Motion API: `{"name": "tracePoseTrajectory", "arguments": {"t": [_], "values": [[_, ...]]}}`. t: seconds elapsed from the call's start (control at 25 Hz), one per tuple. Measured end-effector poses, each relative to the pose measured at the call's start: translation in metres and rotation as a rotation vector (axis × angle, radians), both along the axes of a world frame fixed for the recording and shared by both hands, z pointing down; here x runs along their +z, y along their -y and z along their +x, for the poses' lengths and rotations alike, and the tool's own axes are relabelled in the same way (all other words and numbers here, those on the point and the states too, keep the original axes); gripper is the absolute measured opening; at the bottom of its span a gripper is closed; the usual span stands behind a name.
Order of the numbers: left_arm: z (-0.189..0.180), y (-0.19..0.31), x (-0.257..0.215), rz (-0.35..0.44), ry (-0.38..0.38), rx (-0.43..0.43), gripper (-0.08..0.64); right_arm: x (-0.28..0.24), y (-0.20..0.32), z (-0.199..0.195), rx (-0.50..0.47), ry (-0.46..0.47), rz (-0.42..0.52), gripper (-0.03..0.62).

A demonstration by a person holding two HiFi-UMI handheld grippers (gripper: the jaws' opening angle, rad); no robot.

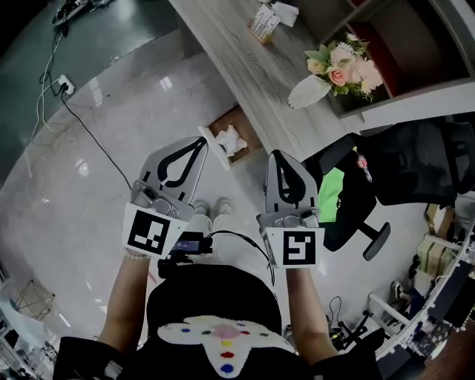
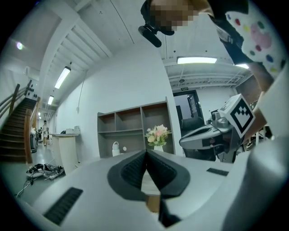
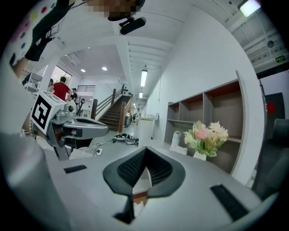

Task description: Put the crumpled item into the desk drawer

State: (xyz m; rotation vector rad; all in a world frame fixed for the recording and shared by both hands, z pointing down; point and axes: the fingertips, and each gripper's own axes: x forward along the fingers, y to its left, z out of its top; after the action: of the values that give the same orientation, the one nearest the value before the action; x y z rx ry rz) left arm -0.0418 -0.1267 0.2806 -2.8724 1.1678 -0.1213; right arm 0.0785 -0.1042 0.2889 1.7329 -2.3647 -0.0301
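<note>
In the head view a crumpled white item [image 1: 231, 140] lies inside the open brown drawer [image 1: 223, 121] under the grey wood-grain desk [image 1: 249, 63]. My left gripper [image 1: 201, 141] is held up in front of me, jaws shut and empty, its tip overlapping the drawer's white front in this view. Beside it, the right gripper [image 1: 276, 154] is also shut with nothing in it. The left gripper view shows closed jaws [image 2: 146, 151] pointing level across the room. The right gripper view shows the same [image 3: 145, 149], with the drawer hidden behind the jaws.
A white vase of pink flowers [image 1: 330, 74] and a small box [image 1: 264, 22] stand on the desk. A black office chair [image 1: 386, 174] sits at the right. A cable and power strip [image 1: 64, 85] lie on the glossy floor at left. Open shelves [image 2: 133, 128] stand behind the desk.
</note>
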Motion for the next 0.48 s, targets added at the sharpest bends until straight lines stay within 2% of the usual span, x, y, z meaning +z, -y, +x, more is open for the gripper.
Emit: {"name": "tracePoseTrajectory", "arguments": {"t": [0.2, 0.48], "values": [[-0.006, -0.007, -0.026, 0.029, -0.016, -0.012, 0.012, -0.027, -0.001, -0.004, -0.026, 0.012, 0.062, 0.003], [-0.02, -0.015, -0.048, 0.063, -0.027, -0.042, 0.012, -0.046, -0.005, -0.008, -0.035, 0.029, 0.065, 0.003]]}}
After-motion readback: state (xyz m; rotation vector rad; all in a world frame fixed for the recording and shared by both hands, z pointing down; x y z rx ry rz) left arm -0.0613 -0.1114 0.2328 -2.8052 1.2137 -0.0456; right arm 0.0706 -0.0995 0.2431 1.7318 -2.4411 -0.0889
